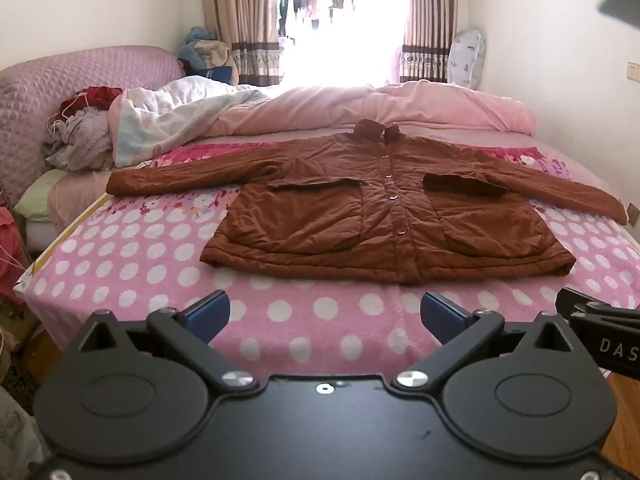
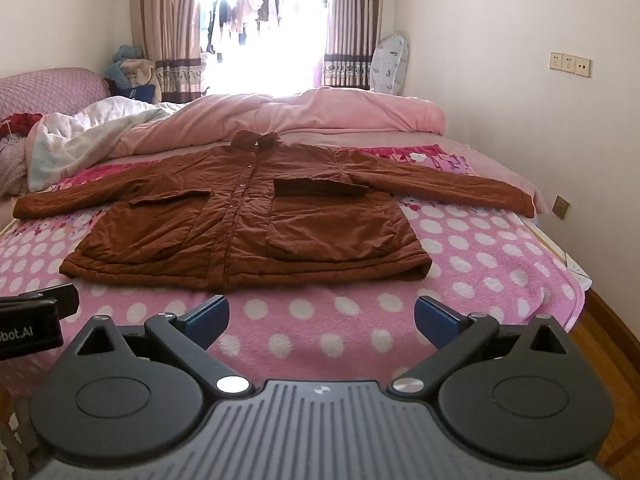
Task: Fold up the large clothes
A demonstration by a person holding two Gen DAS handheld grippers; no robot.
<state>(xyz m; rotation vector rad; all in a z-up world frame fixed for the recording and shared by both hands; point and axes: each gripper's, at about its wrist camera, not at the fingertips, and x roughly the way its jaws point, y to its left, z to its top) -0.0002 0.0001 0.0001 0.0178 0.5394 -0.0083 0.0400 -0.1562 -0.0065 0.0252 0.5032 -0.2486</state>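
Brown jacket (image 1: 384,208) flat on polka-dot blanket (image 1: 280,320), buttoned, sleeves spread wide. Looks padded, soft, floppy, probably some weight. Left gripper (image 1: 325,314), right gripper (image 2: 322,316) short of hem, both gaping, empty. I'd pinch sleeve cuffs first.

A pink polka-dot fleece blanket (image 1: 120,264) is spread over the bed, a rumpled pale pink quilt (image 2: 320,114) is heaped behind it, and striped brown curtains (image 1: 244,20) are drawn aside.
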